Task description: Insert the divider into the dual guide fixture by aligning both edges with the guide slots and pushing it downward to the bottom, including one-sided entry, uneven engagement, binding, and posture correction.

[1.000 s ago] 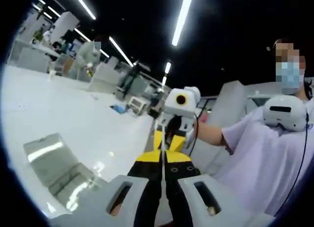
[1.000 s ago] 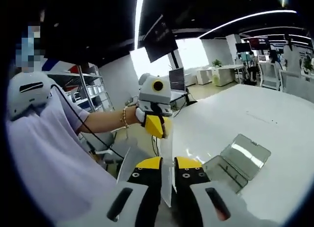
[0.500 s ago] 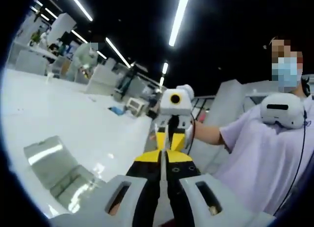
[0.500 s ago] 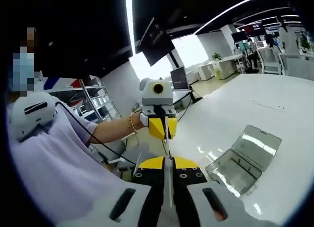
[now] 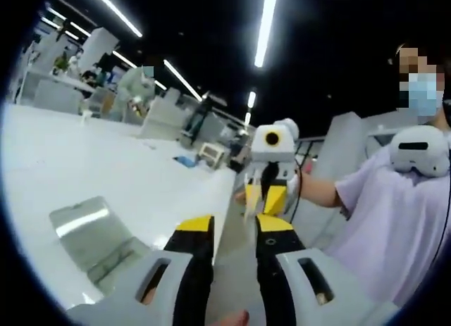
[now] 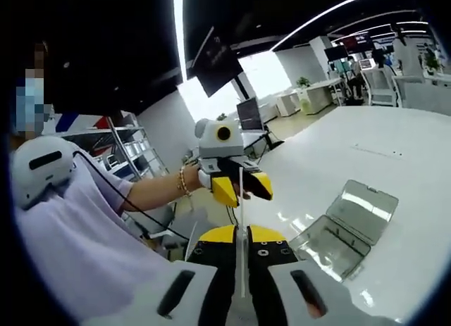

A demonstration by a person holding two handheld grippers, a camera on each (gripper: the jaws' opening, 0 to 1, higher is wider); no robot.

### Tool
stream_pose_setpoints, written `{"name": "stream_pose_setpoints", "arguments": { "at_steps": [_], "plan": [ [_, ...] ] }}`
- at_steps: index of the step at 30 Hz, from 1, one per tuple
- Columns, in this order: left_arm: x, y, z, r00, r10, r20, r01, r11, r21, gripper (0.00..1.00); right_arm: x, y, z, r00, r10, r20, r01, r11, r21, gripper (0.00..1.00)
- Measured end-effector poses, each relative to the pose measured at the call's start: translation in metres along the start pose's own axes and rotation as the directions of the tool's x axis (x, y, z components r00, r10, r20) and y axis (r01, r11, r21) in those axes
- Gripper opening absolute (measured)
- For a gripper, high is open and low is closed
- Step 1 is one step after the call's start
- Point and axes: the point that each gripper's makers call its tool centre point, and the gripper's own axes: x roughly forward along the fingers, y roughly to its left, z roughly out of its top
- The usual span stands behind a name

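A thin clear divider [image 6: 241,212] stands edge-on between the jaws of my right gripper [image 6: 241,234], which is shut on it. Facing it across a short gap, my left gripper [image 6: 242,189] has its yellow jaws spread apart around the divider's far end. In the left gripper view, my left gripper [image 5: 234,224] is open with nothing pinched, and the right gripper [image 5: 265,198] holds the divider [image 5: 248,206] just beyond its tips. The clear guide fixture [image 5: 91,231] lies on the white table [image 5: 106,153], below and to the side of both grippers; it also appears as the fixture [image 6: 349,226].
The person [image 5: 394,213] holding both grippers stands off the table's near edge, wearing a white headset on the chest. The white table [image 6: 394,146] stretches far beyond the fixture. Desks, chairs and monitors [image 6: 250,113] fill the background.
My left gripper's jaws have spread open and let go of the divider. My right gripper keeps its hold on the divider, which stays edge-on between the two grippers.
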Motion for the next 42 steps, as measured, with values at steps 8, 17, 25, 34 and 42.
{"name": "stream_pose_setpoints", "arguments": {
  "at_steps": [8, 17, 25, 34, 42],
  "plan": [
    [-0.003, 0.014, -0.016, 0.996, 0.078, -0.042, -0.077, 0.997, 0.015, 0.25, 0.004, -0.011, -0.008, 0.998, -0.067, -0.015, 0.067, 0.998, 0.004, 0.0],
    [-0.01, 0.022, -0.029, 0.984, 0.166, -0.072, -0.162, 0.985, 0.053, 0.27, 0.009, -0.03, -0.024, 0.985, -0.169, -0.041, 0.169, 0.986, 0.0, 0.0],
    [-0.026, 0.034, -0.037, 0.959, 0.27, -0.09, -0.262, 0.96, 0.096, 0.28, 0.015, -0.043, -0.03, 0.965, -0.253, -0.065, 0.253, 0.967, -0.009, 0.0],
    [-0.044, 0.036, -0.043, 0.937, 0.334, -0.099, -0.321, 0.939, 0.126, 0.32, 0.02, -0.049, -0.036, 0.946, -0.315, -0.083, 0.316, 0.949, 0.001, 0.0],
    [-0.056, 0.035, -0.046, 0.935, 0.339, -0.102, -0.325, 0.937, 0.129, 0.34, 0.026, -0.048, -0.042, 0.933, -0.346, -0.098, 0.35, 0.936, 0.03, 0.0]
  ]
}}
